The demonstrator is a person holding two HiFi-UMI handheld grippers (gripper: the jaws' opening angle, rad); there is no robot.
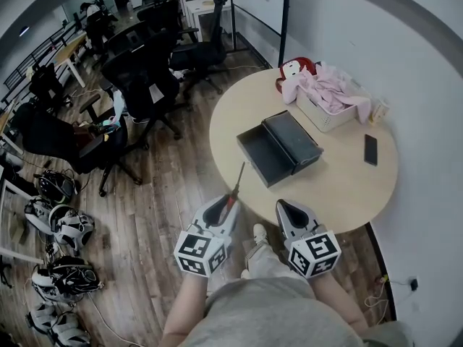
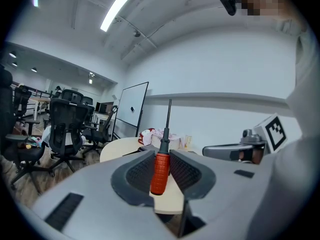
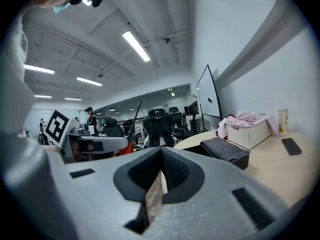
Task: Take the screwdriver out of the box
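Note:
A screwdriver (image 1: 236, 186) with a red handle and a thin dark shaft is clamped in my left gripper (image 1: 230, 202), off the near edge of the round table (image 1: 347, 186). In the left gripper view both pads press the red handle (image 2: 161, 166) and the shaft points up and forward. The dark box (image 1: 278, 149) lies open on the table, its tray and lid side by side, and I see nothing in the tray. My right gripper (image 1: 284, 207) hovers beside the left, at the table's near edge, shut with nothing in it. The right gripper view shows the box (image 3: 225, 151) ahead on the right.
A white basket (image 1: 329, 107) with pink cloth stands at the table's far side, with a small bottle (image 1: 379, 110) next to it. A black phone (image 1: 370, 150) lies to the right of the box. Office chairs (image 1: 145, 85) crowd the floor on the left, and helmets (image 1: 61, 226) lie on the floor nearer.

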